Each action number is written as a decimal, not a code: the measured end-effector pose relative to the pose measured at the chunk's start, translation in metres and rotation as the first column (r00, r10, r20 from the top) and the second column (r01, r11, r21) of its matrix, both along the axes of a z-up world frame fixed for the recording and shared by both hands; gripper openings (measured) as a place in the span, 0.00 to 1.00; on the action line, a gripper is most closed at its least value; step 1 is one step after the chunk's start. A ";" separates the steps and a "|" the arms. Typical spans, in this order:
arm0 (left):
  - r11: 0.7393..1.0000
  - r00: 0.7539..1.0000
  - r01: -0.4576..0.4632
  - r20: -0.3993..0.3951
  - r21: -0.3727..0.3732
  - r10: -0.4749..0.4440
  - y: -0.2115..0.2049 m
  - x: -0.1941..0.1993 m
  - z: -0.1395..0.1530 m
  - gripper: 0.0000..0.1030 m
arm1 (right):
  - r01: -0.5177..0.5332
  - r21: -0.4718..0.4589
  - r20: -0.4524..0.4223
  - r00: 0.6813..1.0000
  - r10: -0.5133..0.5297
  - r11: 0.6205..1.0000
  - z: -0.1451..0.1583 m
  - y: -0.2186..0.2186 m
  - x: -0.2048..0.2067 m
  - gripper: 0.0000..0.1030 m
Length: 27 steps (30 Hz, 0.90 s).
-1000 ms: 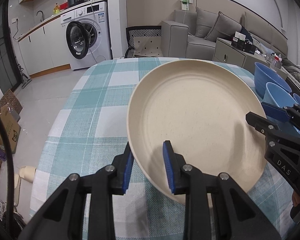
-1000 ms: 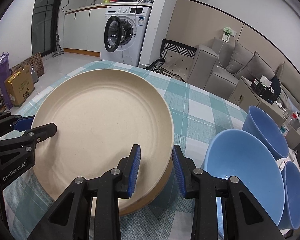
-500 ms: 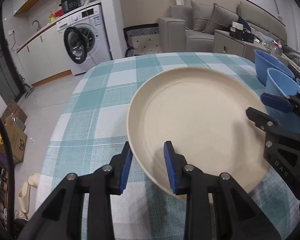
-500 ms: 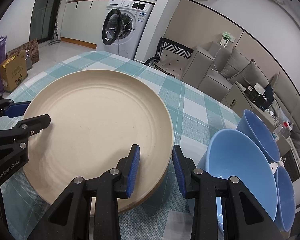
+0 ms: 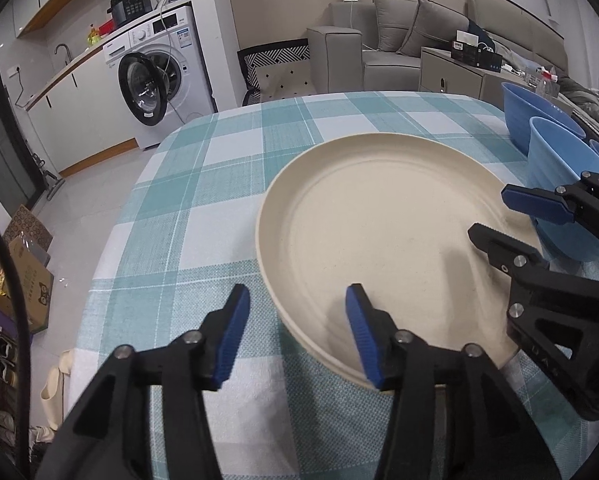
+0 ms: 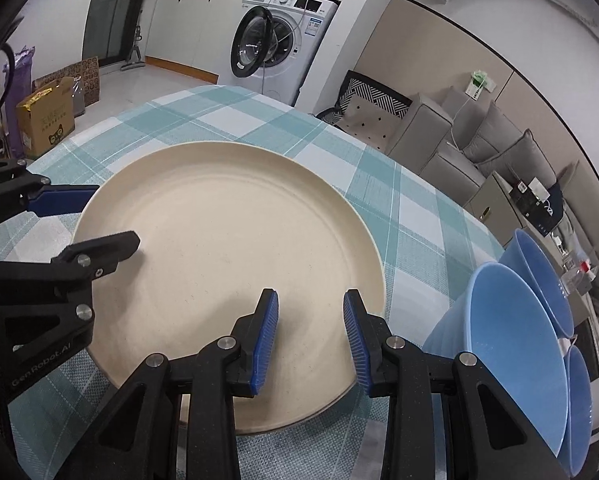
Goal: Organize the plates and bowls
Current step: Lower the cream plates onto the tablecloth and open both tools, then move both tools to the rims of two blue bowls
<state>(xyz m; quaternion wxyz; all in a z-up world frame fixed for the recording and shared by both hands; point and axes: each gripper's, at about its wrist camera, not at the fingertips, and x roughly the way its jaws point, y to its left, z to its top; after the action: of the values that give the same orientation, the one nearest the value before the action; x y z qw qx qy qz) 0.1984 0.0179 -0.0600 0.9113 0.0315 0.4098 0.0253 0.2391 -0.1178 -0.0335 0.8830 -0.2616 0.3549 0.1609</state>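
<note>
Step in hand: setting the round beige speckled plate [image 5: 383, 224] flat on the teal-and-white checked tablecloth [image 5: 187, 200], judged nearly done.
Left gripper [image 5: 297, 330]: jaws have just been opening, pads clear of the plate's near rim between them.
Right gripper [image 6: 310, 340]: narrow gap straddling the rim; contact uncertain.
Doing it well: release the right side too, then draw both straight back.
Plate place: centre of table, blue plastic bowls [image 6: 515, 344] at its 3 o'clock.
Count: one plate, three bowls.
</note>
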 end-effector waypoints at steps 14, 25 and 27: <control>0.998 0.994 -0.029 0.102 -0.053 0.034 0.023 -0.040 0.045 0.88 | -0.045 0.175 0.049 0.998 0.037 0.984 0.055 -0.013 -0.021 0.89; 0.992 0.982 0.042 0.187 -0.119 -0.019 0.009 -0.044 0.093 1.00 | -0.011 0.310 0.025 1.000 0.003 0.951 0.110 -0.065 -0.027 1.00; 0.991 0.978 0.058 0.206 -0.122 -0.032 0.001 -0.043 0.101 1.00 | 0.005 0.327 0.019 1.000 -0.012 0.945 0.121 -0.080 -0.026 1.00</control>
<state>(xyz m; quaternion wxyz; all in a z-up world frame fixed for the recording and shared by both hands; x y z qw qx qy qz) 0.1553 0.0189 0.0407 0.9489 -0.0203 0.3142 -0.0186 0.2129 -0.1974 0.0872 0.9184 -0.1120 0.3153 0.2111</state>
